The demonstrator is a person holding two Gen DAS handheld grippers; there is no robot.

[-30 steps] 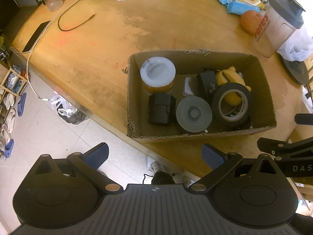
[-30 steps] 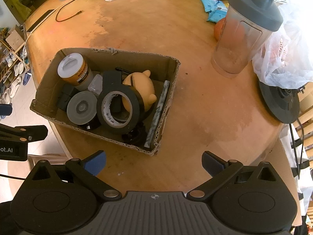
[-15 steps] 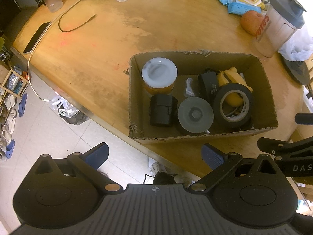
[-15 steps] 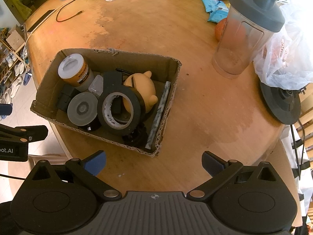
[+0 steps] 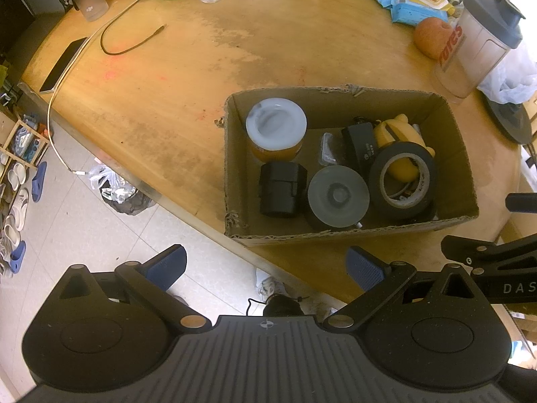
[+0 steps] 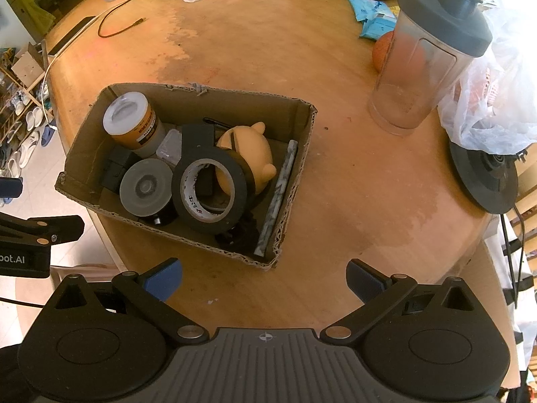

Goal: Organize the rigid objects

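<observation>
A cardboard box [image 5: 342,99] [image 6: 298,181] sits near the table's front edge. Inside it are a white-lidded jar [image 5: 276,124] [image 6: 126,114], a black block [image 5: 282,184], a grey disc [image 5: 338,192] [image 6: 146,186], a roll of black tape [image 5: 401,178] [image 6: 209,189], a yellow toy figure [image 5: 392,129] [image 6: 246,152] and a grey marbled bar [image 6: 278,198]. My left gripper [image 5: 265,265] hovers open above the floor and table edge, in front of the box. My right gripper [image 6: 263,277] is open over bare table, just in front of the box's right corner. Neither holds anything.
A clear shaker bottle with a dark lid [image 5: 483,40] [image 6: 426,53] stands at the right, by an orange fruit [image 5: 431,37] and a plastic bag [image 6: 493,100]. A black cable [image 5: 131,43], a phone [image 5: 63,63] and blue packets [image 5: 409,6] lie further back. A black round base [image 6: 483,174] sits far right.
Both views have shifted only slightly; the box and its contents have not moved, and both grippers stay open.
</observation>
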